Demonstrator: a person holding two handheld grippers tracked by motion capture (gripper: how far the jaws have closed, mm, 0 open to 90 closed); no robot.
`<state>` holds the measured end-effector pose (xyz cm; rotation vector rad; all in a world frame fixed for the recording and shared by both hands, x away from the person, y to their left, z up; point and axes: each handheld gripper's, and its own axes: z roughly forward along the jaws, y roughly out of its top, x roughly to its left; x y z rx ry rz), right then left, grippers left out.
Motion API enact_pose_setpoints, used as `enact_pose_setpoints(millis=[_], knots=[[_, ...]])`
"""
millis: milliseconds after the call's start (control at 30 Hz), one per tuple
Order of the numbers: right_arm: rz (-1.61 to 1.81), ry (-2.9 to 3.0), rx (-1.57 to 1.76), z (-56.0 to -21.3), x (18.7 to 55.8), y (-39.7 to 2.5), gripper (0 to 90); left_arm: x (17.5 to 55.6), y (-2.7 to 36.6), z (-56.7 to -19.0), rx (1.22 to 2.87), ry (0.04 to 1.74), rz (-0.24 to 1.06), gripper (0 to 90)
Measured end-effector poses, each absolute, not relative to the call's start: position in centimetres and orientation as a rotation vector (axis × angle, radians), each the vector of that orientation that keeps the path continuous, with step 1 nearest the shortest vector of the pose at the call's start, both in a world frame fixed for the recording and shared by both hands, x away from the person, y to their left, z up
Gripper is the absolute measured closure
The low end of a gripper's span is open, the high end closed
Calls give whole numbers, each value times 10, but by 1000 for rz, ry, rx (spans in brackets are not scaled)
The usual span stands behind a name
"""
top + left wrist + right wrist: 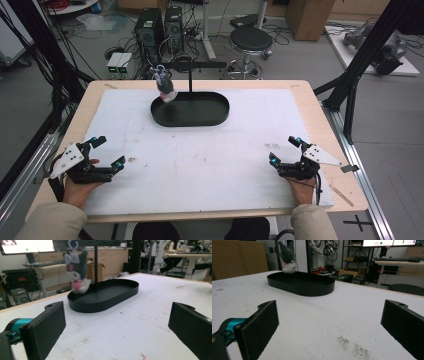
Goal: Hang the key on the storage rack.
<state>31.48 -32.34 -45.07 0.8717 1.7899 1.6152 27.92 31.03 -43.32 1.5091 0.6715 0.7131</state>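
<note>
1. Cluttered lab floor with computer towers and a round stool across the top of the high view; below it, a wooden table covered by a white mat, faintly stained.
2. Near the upper centre of that view, a black oval tray with a thin T-shaped stand rising from it.
3. Hanging from the left end of the stand's crossbar by a pale loop, a small plush toy, dark-headed with pink and white below; blurred in the left gripper view, apparently swinging above the tray's left end.
4. At lower left of the high view, the left gripper, jaws spread wide, holding nothing, resting low over the mat and well apart from the tray.
5. At lower right, the right gripper, likewise wide open and empty, equally far from the tray.
6. Judging by this: work barely begun or just finished; toy on its hook, untouched, both hands back near the bottom edge. If unhooking is intended, reach, grasp and lift all left to do.
</note>
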Motion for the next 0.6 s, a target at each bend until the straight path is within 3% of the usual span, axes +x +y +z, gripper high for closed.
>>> enact_pose_setpoints(millis=[600], knots=[[1590,1797,874,-450,315,-322,6,272,312,-454,1442,697,744,17]])
